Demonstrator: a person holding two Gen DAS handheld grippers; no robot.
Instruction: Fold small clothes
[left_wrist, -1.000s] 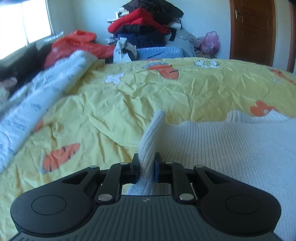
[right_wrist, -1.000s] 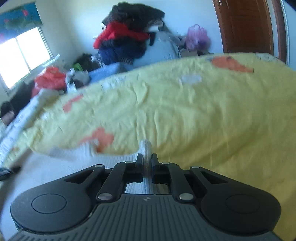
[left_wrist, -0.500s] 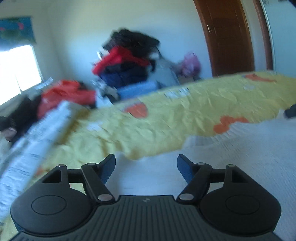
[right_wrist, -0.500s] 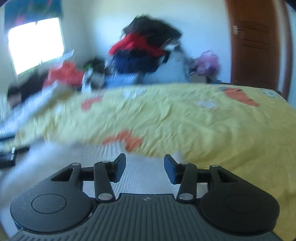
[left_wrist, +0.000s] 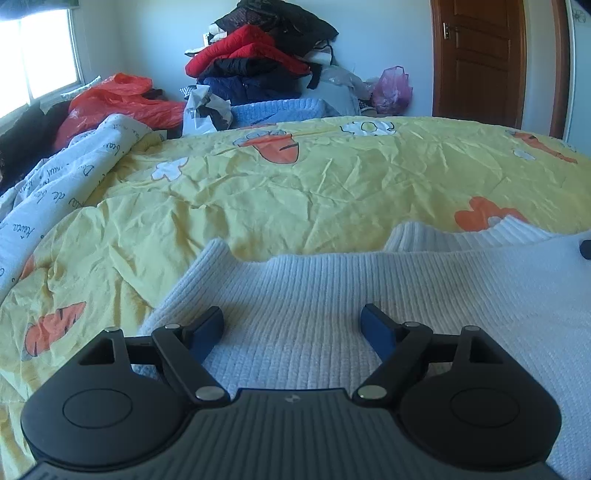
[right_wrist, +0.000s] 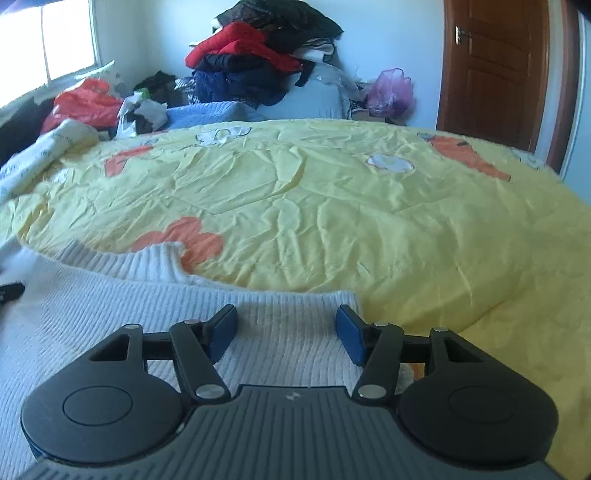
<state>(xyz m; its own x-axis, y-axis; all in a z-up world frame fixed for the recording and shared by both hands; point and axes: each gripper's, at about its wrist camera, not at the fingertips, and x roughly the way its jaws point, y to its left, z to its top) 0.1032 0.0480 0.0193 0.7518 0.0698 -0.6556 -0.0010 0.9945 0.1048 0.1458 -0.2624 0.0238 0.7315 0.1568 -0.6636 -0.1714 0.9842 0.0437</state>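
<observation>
Bright window (left_wrist: 33, 55) at left, wooden door (left_wrist: 480, 59) (shut) in pale wall.

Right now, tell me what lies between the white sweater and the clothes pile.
Only the yellow bedspread lies between the white sweater and the clothes pile; both wrist views show it.

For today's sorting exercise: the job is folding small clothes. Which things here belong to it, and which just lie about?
Job:
white knit sweater
left tongs, opening
right tongs, opening

Lying about:
clothes pile
red bag
pink bag
printed quilt
</observation>
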